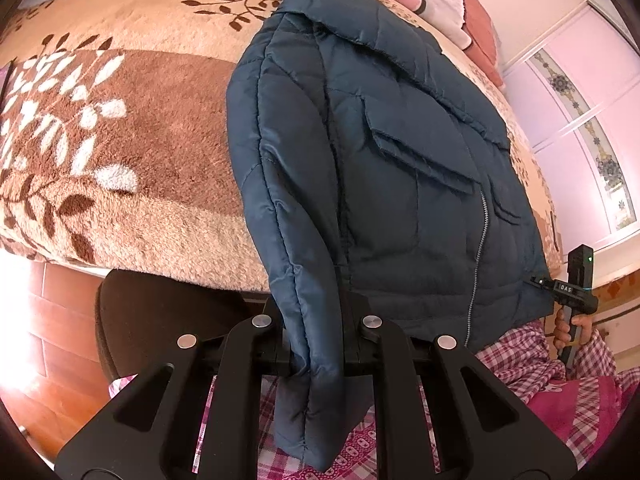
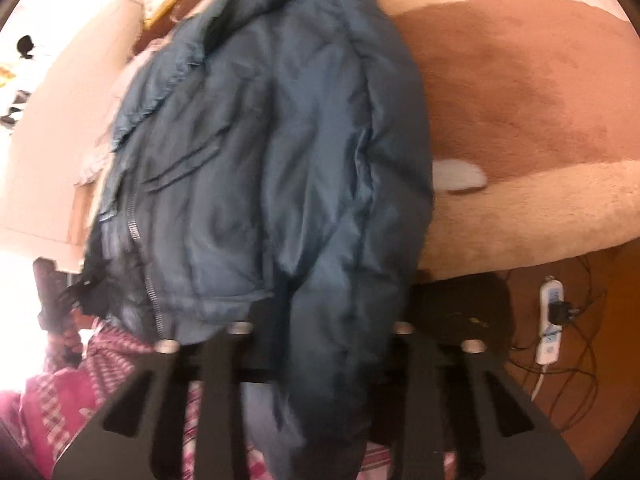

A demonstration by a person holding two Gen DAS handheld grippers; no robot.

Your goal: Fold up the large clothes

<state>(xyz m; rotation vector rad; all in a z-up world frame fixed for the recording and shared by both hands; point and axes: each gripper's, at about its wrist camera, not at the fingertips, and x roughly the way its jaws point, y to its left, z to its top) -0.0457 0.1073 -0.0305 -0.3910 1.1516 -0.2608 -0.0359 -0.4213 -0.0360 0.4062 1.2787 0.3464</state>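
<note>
Jacket (image 1: 400, 152) lies front-up on the bed (image 1: 120, 152), zipper (image 1: 480, 248) closed, collar at the far end, hem hanging off the near edge toward the person. Left gripper (image 1: 318, 344) has its jaws narrow, clamped on the cuff end of a sleeve (image 1: 296, 240). In the right wrist view the right gripper (image 2: 320, 356) looks clamped on the other sleeve (image 2: 340, 280) the same way, but that view is blurred, so this is less sure. Right gripper (image 1: 568, 288) also shows in the left view at the far hem corner, hand under it.

Risks, as I judge them:
- Fabric is slick and puffy; a cuff could slide out of narrow jaws if pulled hard across the chest.
- Hem overhangs the edge; tugging toward the person could drag the whole jacket off the bed.
- Fleece blanket under it may grab and bunch, so the body shifts with the sleeve and the fold goes crooked.
- Padded sleeves may spring back open once released.
- Power strip (image 2: 550, 320) and cords on the floor near the bed: snag hazard if the jacket drops.
</note>
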